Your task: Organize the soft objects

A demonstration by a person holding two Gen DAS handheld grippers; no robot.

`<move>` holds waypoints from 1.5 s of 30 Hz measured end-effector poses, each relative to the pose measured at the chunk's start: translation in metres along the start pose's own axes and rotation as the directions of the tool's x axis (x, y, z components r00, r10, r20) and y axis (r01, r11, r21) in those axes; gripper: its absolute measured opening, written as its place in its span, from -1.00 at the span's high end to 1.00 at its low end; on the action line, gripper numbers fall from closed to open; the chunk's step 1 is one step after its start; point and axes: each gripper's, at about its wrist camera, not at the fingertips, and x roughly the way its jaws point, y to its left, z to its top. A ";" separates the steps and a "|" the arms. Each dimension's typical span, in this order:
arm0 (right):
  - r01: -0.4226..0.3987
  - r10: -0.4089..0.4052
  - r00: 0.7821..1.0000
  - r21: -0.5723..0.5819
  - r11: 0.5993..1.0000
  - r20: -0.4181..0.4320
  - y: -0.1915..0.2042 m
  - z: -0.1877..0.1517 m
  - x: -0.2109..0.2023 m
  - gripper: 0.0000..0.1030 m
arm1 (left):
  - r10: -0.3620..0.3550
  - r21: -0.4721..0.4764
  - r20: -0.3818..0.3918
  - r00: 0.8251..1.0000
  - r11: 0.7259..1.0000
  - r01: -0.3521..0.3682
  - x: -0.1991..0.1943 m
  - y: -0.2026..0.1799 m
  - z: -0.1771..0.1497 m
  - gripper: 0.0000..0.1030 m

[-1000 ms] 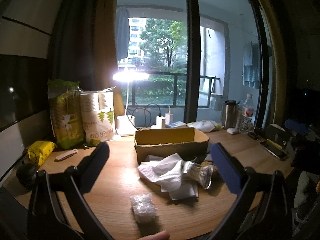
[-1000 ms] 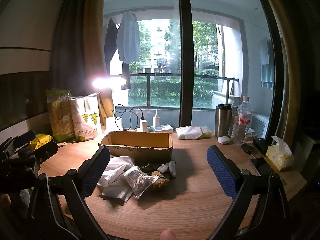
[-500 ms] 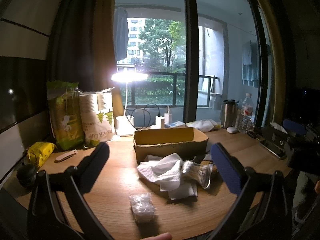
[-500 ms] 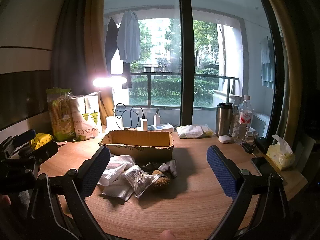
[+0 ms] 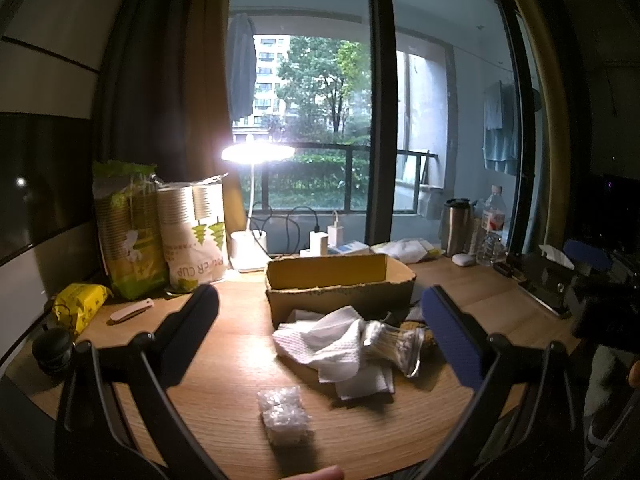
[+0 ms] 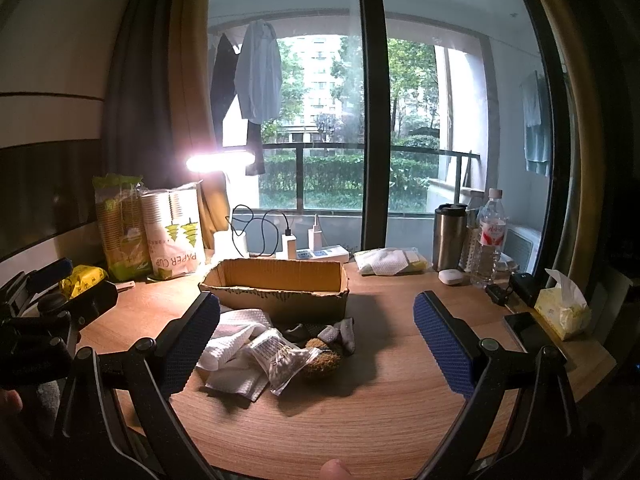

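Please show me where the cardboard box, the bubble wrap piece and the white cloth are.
cardboard box (image 5: 340,298): left wrist view, front wall.
bubble wrap piece (image 5: 283,414): left wrist view, its middle.
white cloth (image 5: 320,340): left wrist view, middle fold.

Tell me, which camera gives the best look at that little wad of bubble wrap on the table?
The left wrist view. There the bubble wrap lies alone on the bare table, fully in sight, nearer the camera than the white cloth. The right wrist view does not show it at all; only the pile beside the cardboard box appears there.
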 end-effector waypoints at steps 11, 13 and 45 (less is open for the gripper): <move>0.001 -0.001 1.000 -0.001 1.000 -0.001 0.001 0.000 0.000 -0.93 | -0.004 0.001 -0.001 1.000 1.000 0.004 0.002 -0.002 0.000 -0.99; 0.001 -0.001 1.000 0.000 1.000 -0.002 0.000 0.001 0.000 -0.93 | -0.005 0.000 -0.003 1.000 1.000 0.005 0.003 -0.002 0.001 -0.99; -0.020 0.020 0.988 0.006 1.000 -0.152 -0.002 -0.029 0.053 -0.93 | 0.059 -0.009 -0.244 0.968 0.998 -0.063 0.056 0.027 -0.062 -0.99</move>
